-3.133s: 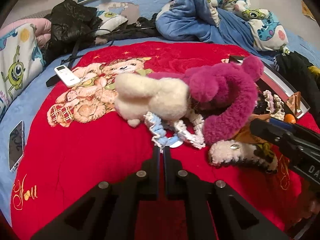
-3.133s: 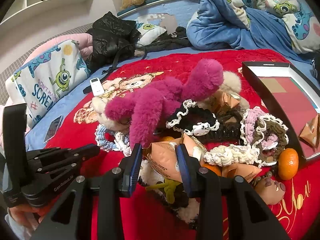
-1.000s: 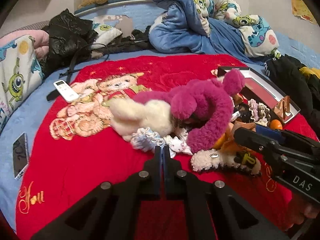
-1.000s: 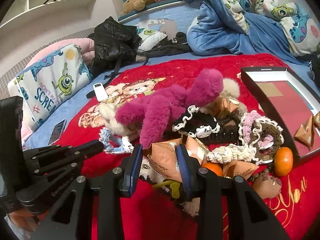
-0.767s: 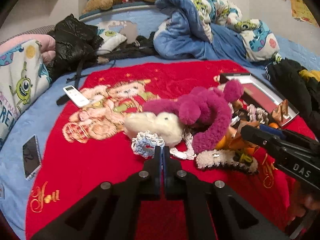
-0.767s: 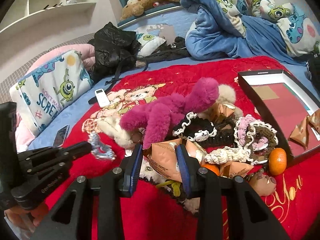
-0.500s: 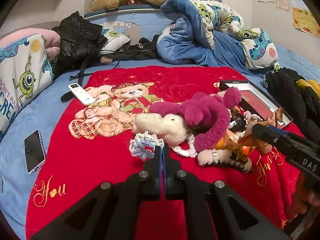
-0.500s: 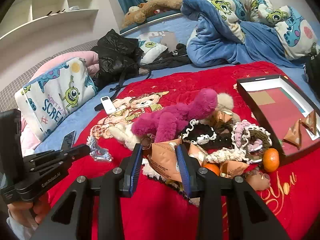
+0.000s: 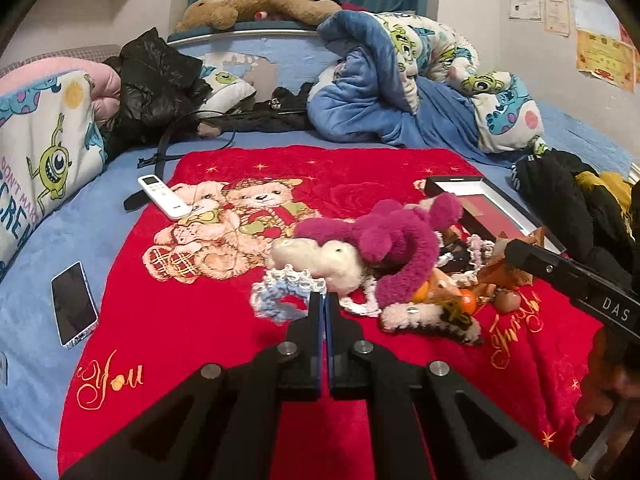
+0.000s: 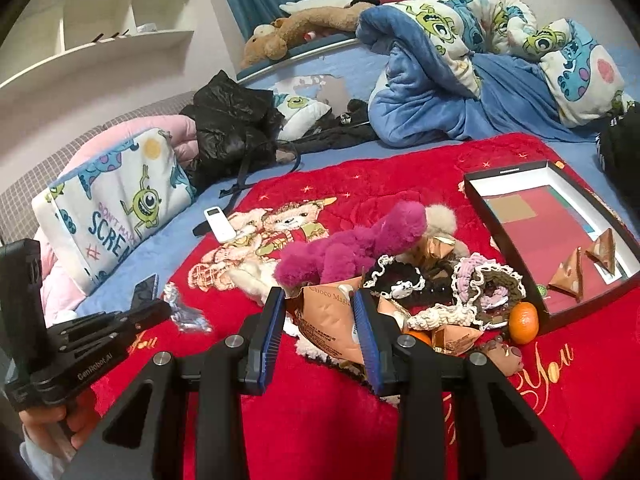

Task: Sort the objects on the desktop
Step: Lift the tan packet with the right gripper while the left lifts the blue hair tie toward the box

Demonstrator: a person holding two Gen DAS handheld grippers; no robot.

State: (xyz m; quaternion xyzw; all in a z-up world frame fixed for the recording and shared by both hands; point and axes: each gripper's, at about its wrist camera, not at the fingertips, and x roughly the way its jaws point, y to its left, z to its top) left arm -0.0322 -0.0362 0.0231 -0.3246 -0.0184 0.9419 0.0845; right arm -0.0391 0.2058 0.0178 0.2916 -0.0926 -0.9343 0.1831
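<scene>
— What are the left tongs (image 9: 322, 308) doing?

— Their two arms are pressed flat together, and a light blue and white crocheted scrunchie (image 9: 280, 296) hangs from the tips. From the other side you can see the same scrunchie (image 10: 182, 312) dangling above the red blanket (image 9: 192, 320), clear of the pile.

— And the right tongs (image 10: 320, 316)?

— Partly closed, with an orange snack packet (image 10: 328, 316) clamped between the blue pads (image 10: 276, 320). The print on it reads "Choco Magic". It sits raised in front of the heap.

— Where is the rest of the stuff?

— In a heap on the red blanket, which lies on the bed. A magenta plush toy (image 10: 352, 248) sprawls across the top, a cream plush (image 9: 320, 258) lies just beside it, and there are black, white and pink crocheted scrunchies (image 10: 486, 284) tangled to the right. A tangerine (image 10: 524, 322) rests against the near edge of the black tray (image 10: 500, 216), and two brown triangular packets (image 10: 568, 276) lie inside that tray.

— Anything off to the side?

— A white remote (image 9: 164, 196) at the far left edge of the blanket, and a phone (image 9: 74, 304) on the blue sheet beside it. A hand (image 10: 52, 420) grips the left tool's handle.
</scene>
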